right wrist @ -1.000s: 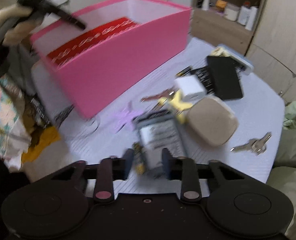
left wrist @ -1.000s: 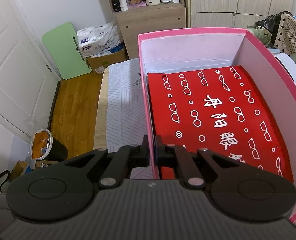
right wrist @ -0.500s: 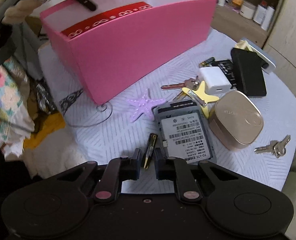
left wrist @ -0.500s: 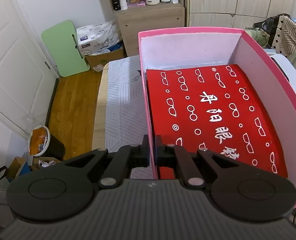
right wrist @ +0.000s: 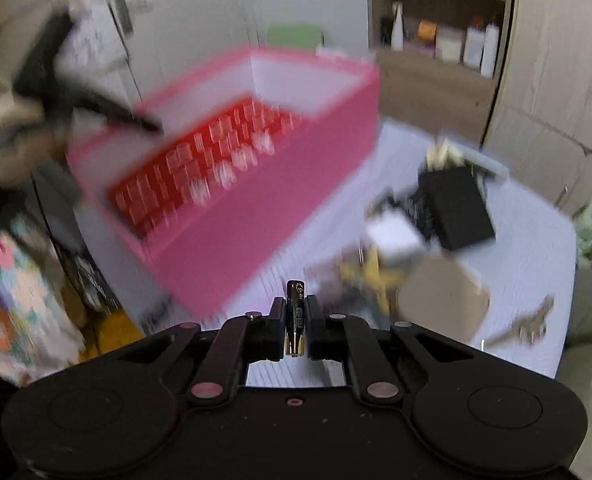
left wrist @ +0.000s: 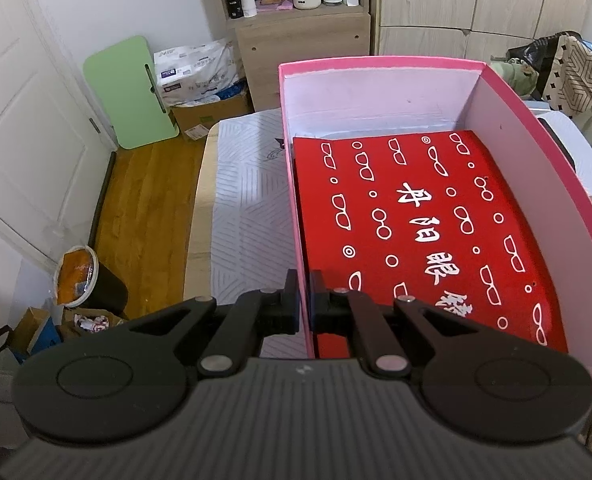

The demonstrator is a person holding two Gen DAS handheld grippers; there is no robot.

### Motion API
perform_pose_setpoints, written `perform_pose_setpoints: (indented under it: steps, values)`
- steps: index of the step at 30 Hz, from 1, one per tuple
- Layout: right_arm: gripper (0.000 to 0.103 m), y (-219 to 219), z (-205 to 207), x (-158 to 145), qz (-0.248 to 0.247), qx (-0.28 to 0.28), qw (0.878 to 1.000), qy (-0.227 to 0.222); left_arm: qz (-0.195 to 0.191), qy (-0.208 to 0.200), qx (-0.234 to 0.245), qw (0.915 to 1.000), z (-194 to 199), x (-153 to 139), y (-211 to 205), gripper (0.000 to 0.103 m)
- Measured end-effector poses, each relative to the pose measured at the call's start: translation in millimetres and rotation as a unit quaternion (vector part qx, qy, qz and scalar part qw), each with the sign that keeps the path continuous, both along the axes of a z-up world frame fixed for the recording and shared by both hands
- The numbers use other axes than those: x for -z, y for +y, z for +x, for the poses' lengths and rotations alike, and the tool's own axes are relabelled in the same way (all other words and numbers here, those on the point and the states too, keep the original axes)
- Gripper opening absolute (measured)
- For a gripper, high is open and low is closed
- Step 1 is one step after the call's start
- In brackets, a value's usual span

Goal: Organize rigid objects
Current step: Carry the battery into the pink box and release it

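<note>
A pink box (left wrist: 375, 62) with white inner walls stands on the table, and a red case printed with white glasses (left wrist: 415, 220) lies flat inside it. My left gripper (left wrist: 304, 304) is shut on the box's near left wall, one finger inside and one outside. In the right wrist view my right gripper (right wrist: 295, 306) hangs above the table with its jaws closing on a small black-and-gold battery (right wrist: 296, 292), which stands upright between the pads. That view is blurred by motion. The pink box (right wrist: 256, 240) sits to the upper left there.
On the white patterned cloth (left wrist: 248, 200), right of the box, lie a black box (right wrist: 455, 208), a white charger (right wrist: 391, 236), a yellow starfish (right wrist: 375, 276), a tan rounded case (right wrist: 443, 300) and keys (right wrist: 531, 324). A wooden shelf unit (left wrist: 299, 28) stands behind the table.
My right gripper closed on the battery that lay beside the grey device and rose with it off the cloth, swinging toward the pink box. The left gripper kept its grip and place.
</note>
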State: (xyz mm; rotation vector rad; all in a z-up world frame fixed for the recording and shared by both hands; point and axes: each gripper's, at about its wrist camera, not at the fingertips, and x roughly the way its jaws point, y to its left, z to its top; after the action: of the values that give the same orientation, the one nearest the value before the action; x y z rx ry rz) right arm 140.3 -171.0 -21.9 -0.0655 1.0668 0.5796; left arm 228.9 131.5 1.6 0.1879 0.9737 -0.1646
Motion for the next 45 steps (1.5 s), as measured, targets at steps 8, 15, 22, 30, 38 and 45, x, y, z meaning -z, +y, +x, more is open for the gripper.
perform_pose_setpoints:
  steps: [8, 15, 22, 30, 38, 45]
  values:
    - [0.011, 59, 73, -31, 0.090, -0.038, 0.995, 0.020, -0.010, 0.007, 0.009, 0.9999, -8, -1, 0, 0.006]
    - [0.011, 136, 142, 23, 0.074, -0.036, 0.992, 0.096, -0.031, 0.004, -0.004, 0.9995, -10, -1, 3, 0.006]
    - [0.017, 161, 168, 69, 0.031, 0.017, 0.990, 0.138, -0.038, 0.005, 0.000, 0.9993, -12, 0, 4, 0.007]
    - [0.021, 124, 150, 28, 0.064, 0.020, 0.993, 0.100, -0.041, 0.003, 0.000, 0.9991, -10, 1, 5, 0.007]
    - [0.024, 48, 88, -30, 0.042, 0.021, 0.998, 0.030, -0.038, 0.001, -0.002, 0.9993, -14, 1, 4, 0.007]
    - [0.029, -2, 36, -20, -0.038, 0.012, 0.998, 0.051, -0.016, -0.005, 0.012, 0.9998, -16, 1, -3, 0.007]
